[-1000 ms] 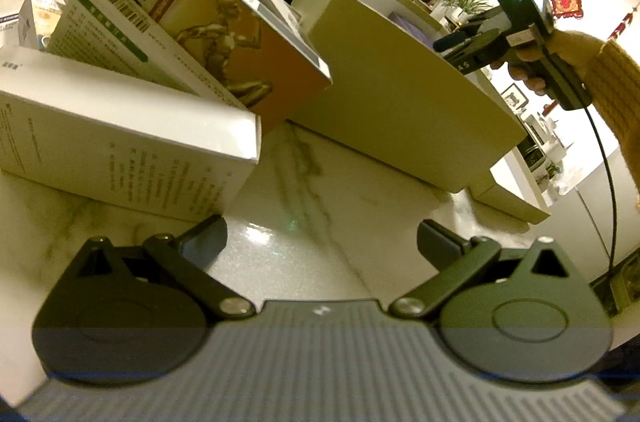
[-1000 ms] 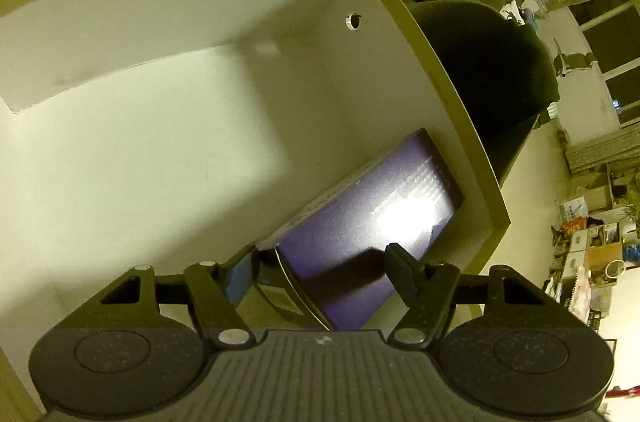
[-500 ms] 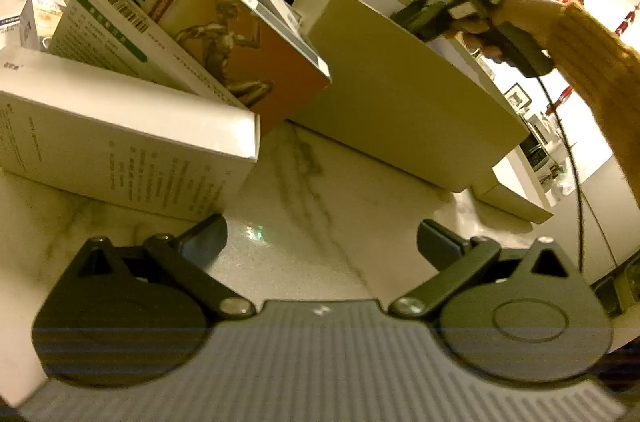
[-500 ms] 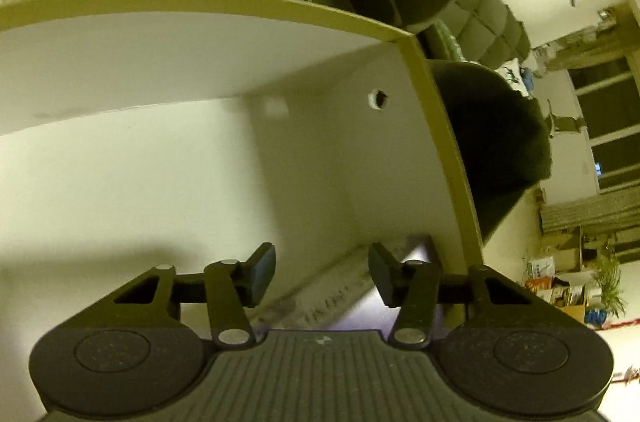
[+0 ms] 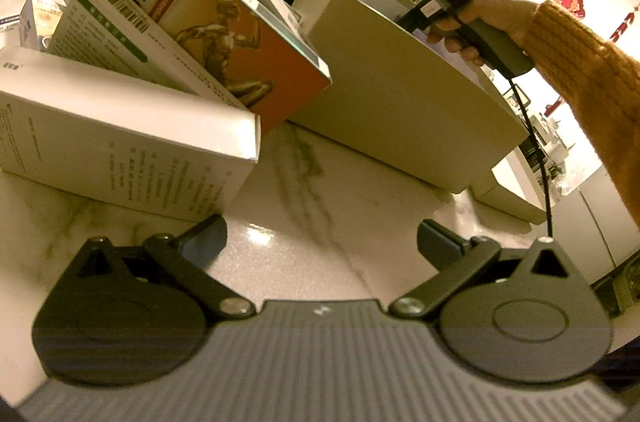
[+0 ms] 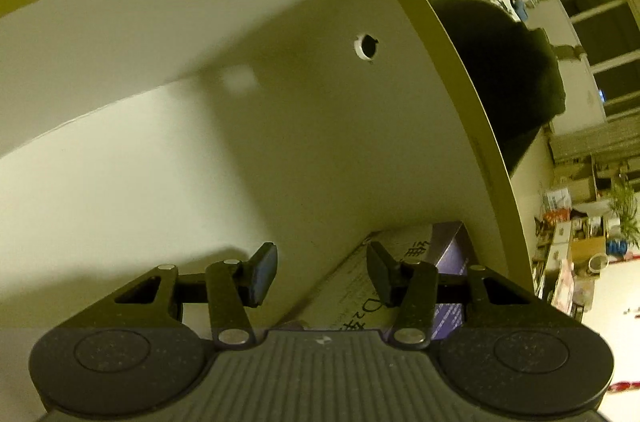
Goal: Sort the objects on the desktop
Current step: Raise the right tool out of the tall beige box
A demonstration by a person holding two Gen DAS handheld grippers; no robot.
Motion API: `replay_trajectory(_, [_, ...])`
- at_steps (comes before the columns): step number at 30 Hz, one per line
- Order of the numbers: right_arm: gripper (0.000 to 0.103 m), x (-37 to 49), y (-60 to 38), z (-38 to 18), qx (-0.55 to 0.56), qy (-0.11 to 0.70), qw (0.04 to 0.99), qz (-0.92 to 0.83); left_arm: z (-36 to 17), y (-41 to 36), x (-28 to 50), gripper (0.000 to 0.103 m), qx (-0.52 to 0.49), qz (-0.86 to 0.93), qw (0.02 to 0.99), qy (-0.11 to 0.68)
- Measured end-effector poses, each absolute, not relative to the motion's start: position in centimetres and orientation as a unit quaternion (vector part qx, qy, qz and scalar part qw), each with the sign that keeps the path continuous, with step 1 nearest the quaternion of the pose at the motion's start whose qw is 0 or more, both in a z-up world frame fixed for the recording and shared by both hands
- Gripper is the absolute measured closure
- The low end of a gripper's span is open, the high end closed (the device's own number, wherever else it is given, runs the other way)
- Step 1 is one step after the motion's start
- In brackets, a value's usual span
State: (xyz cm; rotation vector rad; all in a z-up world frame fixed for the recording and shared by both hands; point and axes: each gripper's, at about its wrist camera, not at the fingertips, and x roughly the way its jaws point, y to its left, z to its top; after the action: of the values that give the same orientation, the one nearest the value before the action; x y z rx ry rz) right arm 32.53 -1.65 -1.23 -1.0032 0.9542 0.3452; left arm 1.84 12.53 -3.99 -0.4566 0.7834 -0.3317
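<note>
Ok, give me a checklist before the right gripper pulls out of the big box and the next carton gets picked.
1. Purple box down inside the big box: ok, it lies in the corner against the wall.
2. Right gripper free of it: ok, its jaws have just been closing, but nothing sits between the pads.
3. Left gripper ready: ok, open and empty over the marble table.
4. Next carton close by: ok, the white carton lies just ahead of its left finger.
5. Leaning cartons steady: cannot tell; the orange carton tilts on the white one.
</note>
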Motion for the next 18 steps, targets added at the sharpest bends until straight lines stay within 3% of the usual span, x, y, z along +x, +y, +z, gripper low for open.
replay_trajectory(12, [0.052,33.6,-3.1,-1.3,-0.425,0.457,0.773,0.112,-3.9,12.6,1.9,0.0,-0.218,-0.158,0.886,0.377])
replay_trajectory(18, [0.047,32.9,-3.5,0.9,-0.37,0.449,0.804,0.119,-3.8,12.8,1.7,0.0,-0.219,-0.152,0.887,0.377])
